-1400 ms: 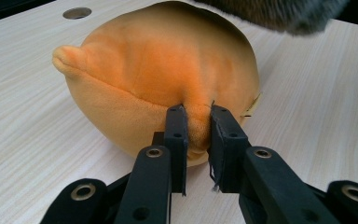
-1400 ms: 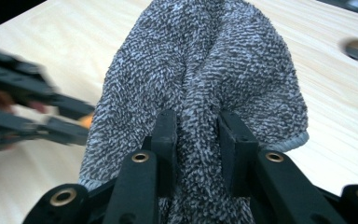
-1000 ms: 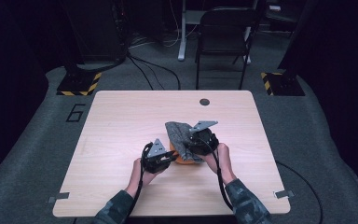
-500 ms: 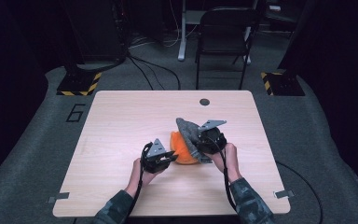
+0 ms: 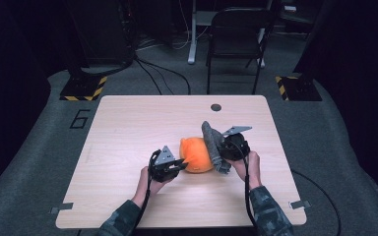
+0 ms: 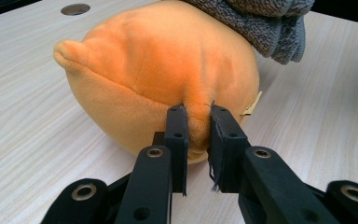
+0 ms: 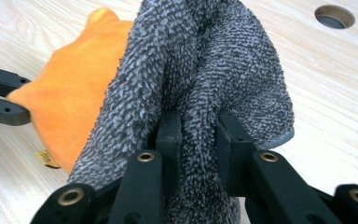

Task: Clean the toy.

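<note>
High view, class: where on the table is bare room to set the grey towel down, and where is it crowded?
Free: the table's left half, and the far strip around the round hole. The near edge between the forearms is narrower. Crowded: the middle right, where the left gripper pinches the orange plush and the right gripper holds the grey towel.

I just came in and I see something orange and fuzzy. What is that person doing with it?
A person at a wooden table works with a gripper in each hand. The left gripper pinches a fold of an orange plush toy, which rests on the table. The right gripper has its fingers clamped on a grey towel. The towel hangs against the right side of the toy, with most of the orange plush uncovered.
</note>
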The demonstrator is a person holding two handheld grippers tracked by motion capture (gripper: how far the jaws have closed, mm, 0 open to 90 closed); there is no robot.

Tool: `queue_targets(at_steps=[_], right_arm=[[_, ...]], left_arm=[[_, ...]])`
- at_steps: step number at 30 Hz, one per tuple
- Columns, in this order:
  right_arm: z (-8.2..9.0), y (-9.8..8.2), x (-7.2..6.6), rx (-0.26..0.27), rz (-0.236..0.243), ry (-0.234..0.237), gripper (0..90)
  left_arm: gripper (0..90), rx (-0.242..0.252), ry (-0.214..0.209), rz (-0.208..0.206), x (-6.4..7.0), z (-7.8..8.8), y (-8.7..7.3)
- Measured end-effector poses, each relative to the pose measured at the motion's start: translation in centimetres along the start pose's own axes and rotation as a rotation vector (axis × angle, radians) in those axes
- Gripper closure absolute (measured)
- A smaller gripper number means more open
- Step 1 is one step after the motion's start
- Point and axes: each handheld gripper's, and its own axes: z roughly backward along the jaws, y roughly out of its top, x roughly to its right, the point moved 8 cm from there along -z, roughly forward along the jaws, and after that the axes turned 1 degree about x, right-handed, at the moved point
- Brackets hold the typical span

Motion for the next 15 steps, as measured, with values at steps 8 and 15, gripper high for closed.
queue_targets(at_steps=[8,15], right_arm=[[-0.3,-1.0,1.5,-0.02,-0.042,-0.024,74.5],[-1.1,-2.4,3.1,-0.063,-0.071,-0.063,75.0]], left_arm=[[78.5,-0.004,-0.003,0.007,-0.1,0.0,-0.1],[78.5,-0.01,0.004,0.009,-0.3,0.0,-0.2]])
